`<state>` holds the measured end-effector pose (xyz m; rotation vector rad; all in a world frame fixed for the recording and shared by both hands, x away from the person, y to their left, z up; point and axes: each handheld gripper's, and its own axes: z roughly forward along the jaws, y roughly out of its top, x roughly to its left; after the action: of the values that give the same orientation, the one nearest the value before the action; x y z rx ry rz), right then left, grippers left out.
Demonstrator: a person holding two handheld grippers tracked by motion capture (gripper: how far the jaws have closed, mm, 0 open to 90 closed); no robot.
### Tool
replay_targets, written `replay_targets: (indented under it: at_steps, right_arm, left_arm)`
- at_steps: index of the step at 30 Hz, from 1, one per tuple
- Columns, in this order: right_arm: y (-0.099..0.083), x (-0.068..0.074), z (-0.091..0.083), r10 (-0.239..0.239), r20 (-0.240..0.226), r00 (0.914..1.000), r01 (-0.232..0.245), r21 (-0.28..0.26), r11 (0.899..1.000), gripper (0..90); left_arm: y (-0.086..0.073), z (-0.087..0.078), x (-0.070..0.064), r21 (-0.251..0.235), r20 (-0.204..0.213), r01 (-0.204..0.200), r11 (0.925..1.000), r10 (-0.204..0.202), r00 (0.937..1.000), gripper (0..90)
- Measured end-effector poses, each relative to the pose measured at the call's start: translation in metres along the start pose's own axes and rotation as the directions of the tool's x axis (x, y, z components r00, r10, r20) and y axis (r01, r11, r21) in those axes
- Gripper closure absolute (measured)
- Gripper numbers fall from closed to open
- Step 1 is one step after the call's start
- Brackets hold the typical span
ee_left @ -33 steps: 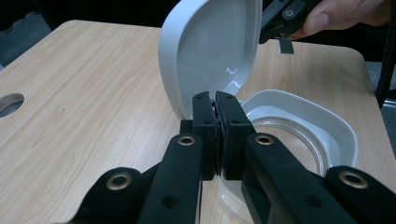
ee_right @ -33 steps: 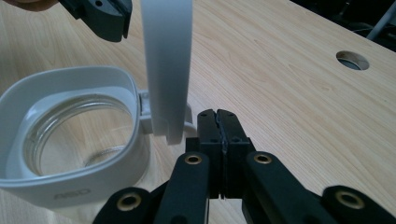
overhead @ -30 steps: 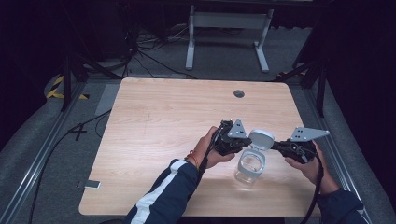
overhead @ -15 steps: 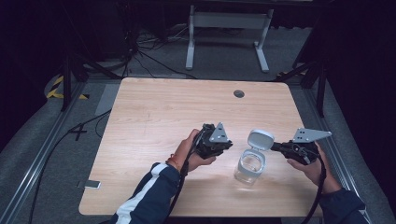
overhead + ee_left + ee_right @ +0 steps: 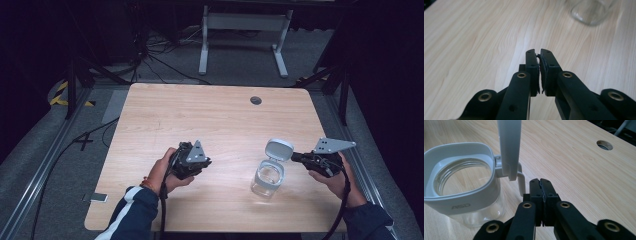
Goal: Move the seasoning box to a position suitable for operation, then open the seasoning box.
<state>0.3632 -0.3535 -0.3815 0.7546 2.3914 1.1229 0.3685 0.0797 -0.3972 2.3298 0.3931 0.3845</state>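
Sitting near the table's (image 5: 150, 115) right front corner, the glass jar (image 5: 269, 180) has its hinged lid (image 5: 279, 149) flipped up. Both the left gripper (image 5: 539, 56) and right gripper (image 5: 540, 183) are pinched closed on nothing, the right 1 just behind the hinge. Looks like opening's done; next probably filling or closing.

high: above, looking down | tongs cams: low, close | shared: table (image 5: 215, 115)

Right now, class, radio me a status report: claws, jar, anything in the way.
Both claws shut, empty: left claw off the jar, right claw beside its hinge. Glass jar upright, lid flipped open. Table otherwise bare.
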Motion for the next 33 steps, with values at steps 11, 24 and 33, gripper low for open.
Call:
replay_targets:
  at_steps: [11, 24, 33]
  right_arm:
    - [0.000, 0.008, 0.000, -0.018, 0.012, 0.9998, 0.017, 0.022, 1.000, 89.1]
    - [-0.015, 0.012, 0.001, -0.022, 0.038, 0.9990, 0.019, 0.070, 0.997, 84.9]
    - [-0.048, 0.014, -0.002, 0.016, 0.082, 0.9965, -0.025, 0.107, 0.994, 59.9]
  left_arm:
    - [-0.062, -0.027, 0.008, 0.052, -0.075, 0.074, 0.9959, -0.070, 0.9947, 81.3]
    - [-0.124, -0.050, 0.013, 0.049, -0.170, 0.211, 0.9762, -0.200, 0.9649, 74.5]
    - [-0.149, -0.056, 0.014, 0.046, -0.178, 0.290, 0.9558, -0.278, 0.9438, 55.2]
